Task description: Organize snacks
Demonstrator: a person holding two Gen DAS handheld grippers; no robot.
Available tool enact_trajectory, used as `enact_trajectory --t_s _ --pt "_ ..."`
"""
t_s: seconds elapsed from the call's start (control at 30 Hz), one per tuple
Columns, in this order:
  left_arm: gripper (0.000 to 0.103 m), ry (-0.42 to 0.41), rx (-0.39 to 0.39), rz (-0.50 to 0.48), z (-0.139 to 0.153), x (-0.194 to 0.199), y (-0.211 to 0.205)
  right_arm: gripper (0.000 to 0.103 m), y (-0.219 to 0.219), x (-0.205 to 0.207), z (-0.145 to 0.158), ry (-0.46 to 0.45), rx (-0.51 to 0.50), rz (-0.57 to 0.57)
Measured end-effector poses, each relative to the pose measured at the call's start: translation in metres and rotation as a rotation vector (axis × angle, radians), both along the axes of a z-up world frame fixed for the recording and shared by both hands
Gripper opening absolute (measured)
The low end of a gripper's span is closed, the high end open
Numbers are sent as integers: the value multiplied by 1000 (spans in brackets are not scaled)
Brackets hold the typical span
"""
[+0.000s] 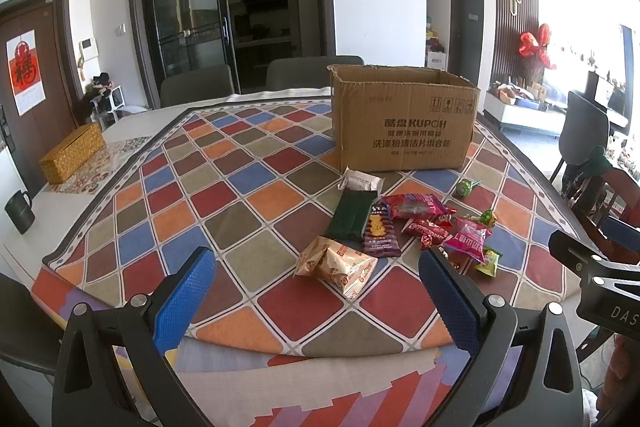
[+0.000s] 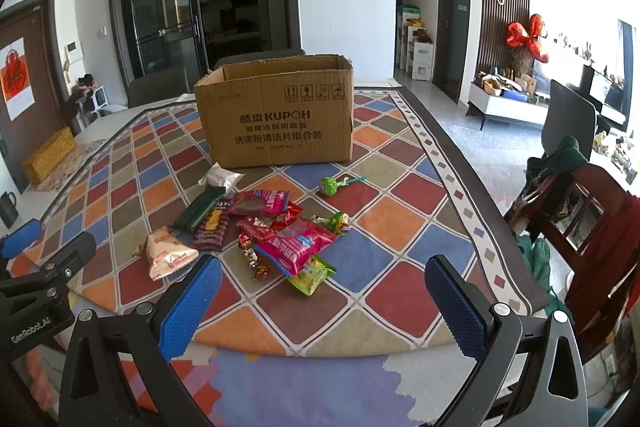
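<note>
An open cardboard box (image 1: 404, 119) (image 2: 276, 115) stands on the checked tablecloth. In front of it lies a loose pile of snacks: a tan wrapped cake (image 1: 336, 265) (image 2: 168, 253), a dark green packet (image 1: 352, 215) (image 2: 200, 209), a purple biscuit bar (image 1: 380, 233) (image 2: 212, 229), pink and red bags (image 1: 468, 239) (image 2: 296, 245), a yellow-green packet (image 2: 312, 275) and a green lollipop (image 2: 334, 183). My left gripper (image 1: 316, 259) hangs open near the table's front edge, just short of the tan cake. My right gripper (image 2: 322, 269) is open too, in front of the pink bag.
A woven yellow box (image 1: 72, 153) and a dark mug (image 1: 20, 211) sit at the table's left side. Grey chairs (image 1: 196, 85) stand behind the table, and a wooden chair (image 2: 580, 227) with clothes stands at the right. The tablecloth (image 2: 400, 187) right of the pile is bare.
</note>
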State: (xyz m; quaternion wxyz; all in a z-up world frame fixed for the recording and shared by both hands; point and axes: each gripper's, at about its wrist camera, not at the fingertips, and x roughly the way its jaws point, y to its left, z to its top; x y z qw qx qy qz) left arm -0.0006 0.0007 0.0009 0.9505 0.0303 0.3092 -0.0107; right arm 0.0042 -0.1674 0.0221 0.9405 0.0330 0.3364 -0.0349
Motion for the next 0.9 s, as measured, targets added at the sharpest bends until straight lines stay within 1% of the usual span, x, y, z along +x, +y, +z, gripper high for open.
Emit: enact_trajectory --t_s 0.67,0.77,0.9 --pt "103 3 -1 0 -1 0 0 102 1 4 -1 6 -1 2" --pt "103 9 -6 0 -1 0 2 102 5 4 -6 13 0 13" --pt "103 21 -15 -2 -5 1 5 101 13 13 -18 29 5 65"
